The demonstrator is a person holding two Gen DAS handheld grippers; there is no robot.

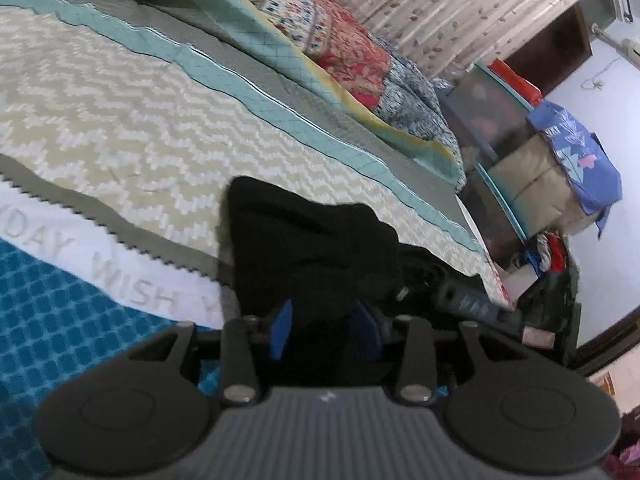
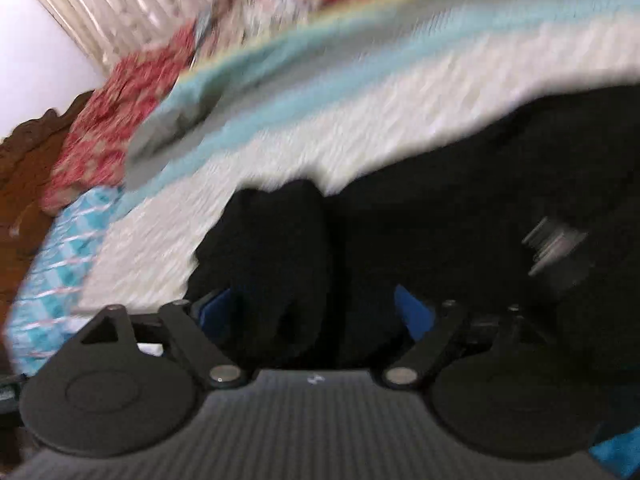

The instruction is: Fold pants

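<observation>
The black pants (image 1: pixel 312 248) lie bunched on the patterned bedspread (image 1: pixel 120 120). My left gripper (image 1: pixel 325 330) is shut on a thick fold of the black cloth, which fills the gap between its blue pads (image 1: pixel 282 330). In the right wrist view, which is motion blurred, the pants (image 2: pixel 460 208) spread from centre to right. My right gripper (image 2: pixel 316 316) has black cloth bunched between its blue pads (image 2: pixel 414 316); the pads stand wider apart, closed on the fabric. The other gripper's body shows to the right in each view (image 1: pixel 472 300).
Folded quilts and pillows (image 1: pixel 328 32) lie along the far side of the bed. Beyond the bed's end stand storage boxes and a blue bag (image 1: pixel 576 152) by the wall. A wooden headboard (image 2: pixel 28 184) is at the left of the right wrist view.
</observation>
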